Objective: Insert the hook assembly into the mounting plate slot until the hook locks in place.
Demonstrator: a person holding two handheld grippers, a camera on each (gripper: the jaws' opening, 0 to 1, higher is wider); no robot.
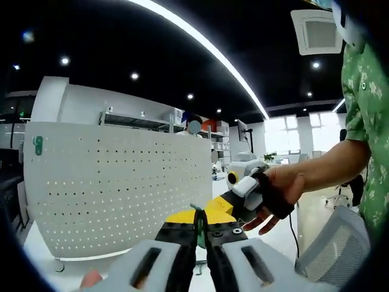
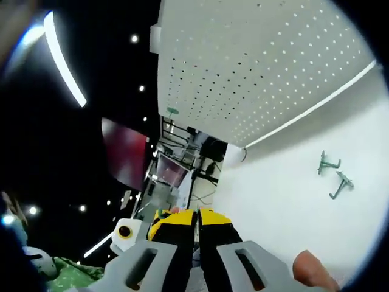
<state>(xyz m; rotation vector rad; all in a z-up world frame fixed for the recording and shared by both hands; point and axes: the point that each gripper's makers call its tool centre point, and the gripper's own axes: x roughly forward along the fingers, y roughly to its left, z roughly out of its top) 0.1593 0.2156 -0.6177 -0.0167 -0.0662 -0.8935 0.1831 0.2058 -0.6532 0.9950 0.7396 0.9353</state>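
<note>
The white perforated mounting plate (image 1: 115, 194) stands upright on a white table, with one green hook (image 1: 37, 145) hung near its upper left corner. My left gripper (image 1: 199, 214) is shut on a thin green hook (image 1: 196, 210) whose tip pokes up between the yellow jaw tips, in front of the plate's right edge. A hand holds the right gripper's white body (image 1: 246, 185) just behind it. In the right gripper view the plate (image 2: 255, 67) runs across the top with a green hook (image 2: 173, 111) on it. My right gripper (image 2: 196, 213) is shut with nothing visible in it.
Two loose green hooks (image 2: 328, 163) (image 2: 341, 182) lie on the white table (image 2: 279, 207) below the plate. A fingertip (image 2: 310, 267) shows beside the right jaws. A mesh chair back (image 1: 334, 249) and a person's arm (image 1: 328, 167) are at the right; shelving stands behind the plate.
</note>
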